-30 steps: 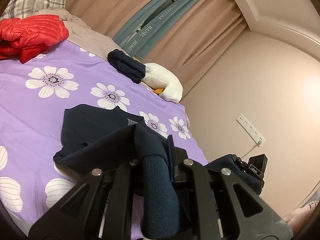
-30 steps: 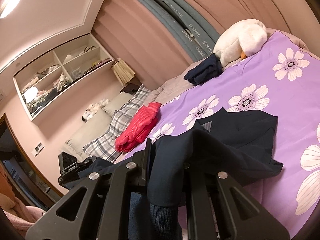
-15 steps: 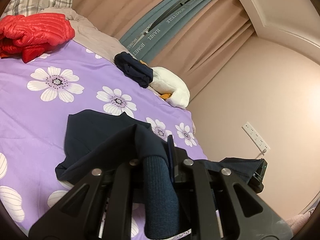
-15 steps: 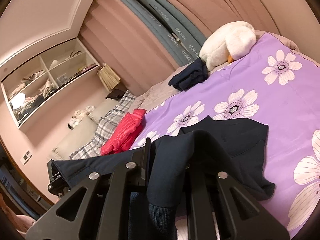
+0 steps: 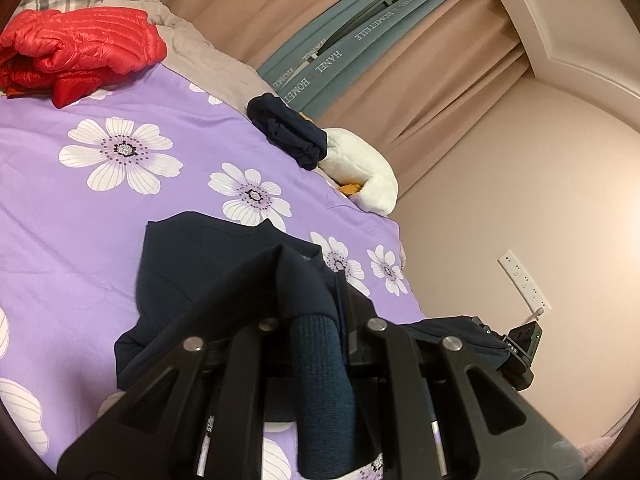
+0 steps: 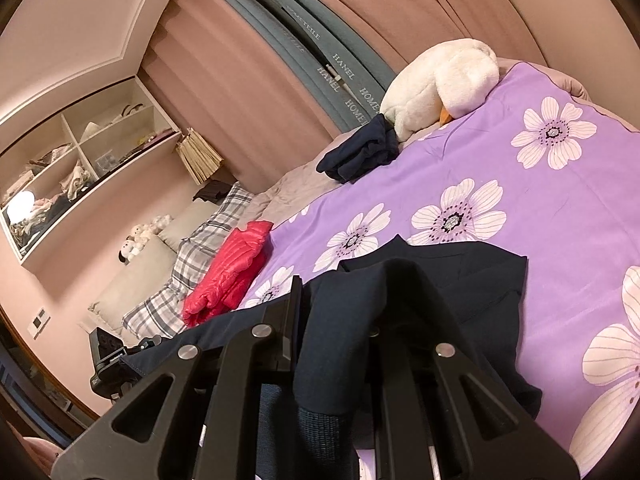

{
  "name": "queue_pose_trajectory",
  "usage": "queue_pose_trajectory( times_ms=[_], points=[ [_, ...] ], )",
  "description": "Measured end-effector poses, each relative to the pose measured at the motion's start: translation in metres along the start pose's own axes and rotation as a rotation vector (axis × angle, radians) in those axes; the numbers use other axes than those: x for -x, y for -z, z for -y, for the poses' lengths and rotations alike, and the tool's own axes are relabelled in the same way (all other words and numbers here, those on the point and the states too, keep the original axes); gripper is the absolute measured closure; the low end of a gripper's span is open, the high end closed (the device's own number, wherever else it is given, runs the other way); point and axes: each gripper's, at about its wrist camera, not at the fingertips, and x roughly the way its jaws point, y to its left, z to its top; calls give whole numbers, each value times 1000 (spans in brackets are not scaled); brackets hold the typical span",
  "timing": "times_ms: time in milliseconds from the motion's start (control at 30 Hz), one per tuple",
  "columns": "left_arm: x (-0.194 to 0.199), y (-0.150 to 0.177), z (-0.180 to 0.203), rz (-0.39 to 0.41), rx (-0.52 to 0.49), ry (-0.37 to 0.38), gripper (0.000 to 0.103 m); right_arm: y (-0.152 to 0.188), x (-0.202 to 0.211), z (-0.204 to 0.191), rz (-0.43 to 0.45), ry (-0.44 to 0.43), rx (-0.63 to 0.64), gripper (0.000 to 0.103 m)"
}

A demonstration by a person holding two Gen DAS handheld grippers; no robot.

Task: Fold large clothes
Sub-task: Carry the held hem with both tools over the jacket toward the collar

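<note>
Navy garment (image 5: 224,276) higher, between tongs

Left gripper (image 5: 316,320) clamped on ribbed cuff of navy garment (image 5: 192,272), cloth lifted off purple floral bedsheet (image 5: 80,208). Right gripper (image 5: 516,344) holds other end. Red jacket (image 5: 80,52) far back.

Navy garment (image 5: 208,276) hides both tools' fingertips; shelf contents (image 6: 72,176) too small.
</note>
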Motion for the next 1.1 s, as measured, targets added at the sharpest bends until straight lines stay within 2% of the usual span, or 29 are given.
queue_pose_trajectory(
  times_ms=[600, 1100],
  points=[
    [-37, -10, -27, -39, 43, -40, 91, -9, -35, 17, -38, 42, -10, 91],
    [-95, -24, -59, -108, 72, -105, 91, -15, -86, 52, -103, 110, -49, 91]
  ],
)
